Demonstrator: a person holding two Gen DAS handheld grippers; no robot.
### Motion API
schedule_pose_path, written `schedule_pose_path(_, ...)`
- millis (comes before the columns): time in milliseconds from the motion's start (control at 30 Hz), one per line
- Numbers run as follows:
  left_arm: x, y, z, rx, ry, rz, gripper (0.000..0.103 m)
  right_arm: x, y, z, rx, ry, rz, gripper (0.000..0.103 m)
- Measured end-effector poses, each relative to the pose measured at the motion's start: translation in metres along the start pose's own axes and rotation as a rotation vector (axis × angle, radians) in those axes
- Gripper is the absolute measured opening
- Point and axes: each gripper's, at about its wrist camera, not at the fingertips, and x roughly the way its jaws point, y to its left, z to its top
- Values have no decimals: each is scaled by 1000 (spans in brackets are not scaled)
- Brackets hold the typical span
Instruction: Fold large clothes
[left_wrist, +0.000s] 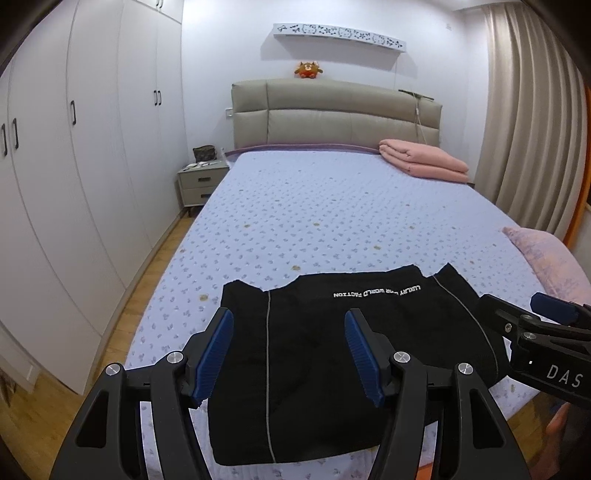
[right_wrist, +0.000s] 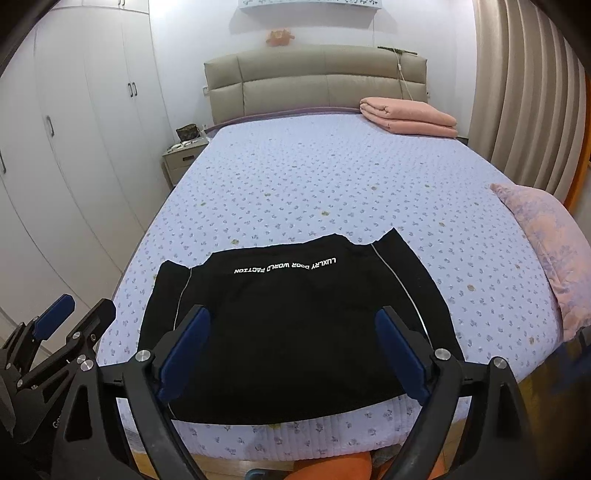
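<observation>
We find the folded black garment with white lettering (right_wrist: 288, 325) partly hidden behind both blue-padded claws, left (left_wrist: 289, 356) and right (right_wrist: 293, 349); above it, both gape, holding nothing.

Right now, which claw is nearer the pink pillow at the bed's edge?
Right. The right claw hangs open over the black garment, on the pink pillow's side; the left claw sits farther away.

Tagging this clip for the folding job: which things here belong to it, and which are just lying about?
Job: black garment, bed, left hand-held gripper, right hand-held gripper.
Lying about: pink blanket, pillow, plush toy, nightstand.
</observation>
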Motion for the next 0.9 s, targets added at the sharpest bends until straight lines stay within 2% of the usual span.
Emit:
schedule_pose_path(433,18,-6,2,11,30,69,65,21,0,10,-10,32,4,92)
schedule_pose_path(733,21,-9,1,20,39,91,65,26,1,8,-28,46,-1,92)
schedule_pose_path(833,20,-9,0,22,20,96,65,27,3,6,-27,51,-2,92)
schedule_pose_path(900,18,-9,-1,28,3,126,65,27,3,5,-30,56,-4,92)
